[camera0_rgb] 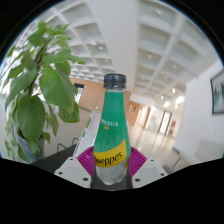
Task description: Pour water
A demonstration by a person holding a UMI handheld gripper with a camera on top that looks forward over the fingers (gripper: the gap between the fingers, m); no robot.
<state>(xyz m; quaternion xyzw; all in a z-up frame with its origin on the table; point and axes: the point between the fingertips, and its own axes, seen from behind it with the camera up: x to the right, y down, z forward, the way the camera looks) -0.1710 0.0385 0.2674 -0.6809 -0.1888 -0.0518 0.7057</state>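
A: What does the gripper view show?

B: A green plastic bottle (113, 130) with a dark cap and a yellow label stands upright between the fingers of the gripper (112, 170), the pink pads (88, 158) pressed to its lower sides, so the jaws look clamped on it. It appears lifted, with an office ceiling and corridor far behind.

A: Anything else nearby?

B: A leafy plant (38, 85) to the left, near the bottle, and what may be a dark tabletop (50, 158) below it.

A: How far along is the pouring?

B: Early, by my reading. The bottle is gripped but the cap is on, it is not tilted, and no cup or glass is visible. Opening, finding a vessel and tipping all remain
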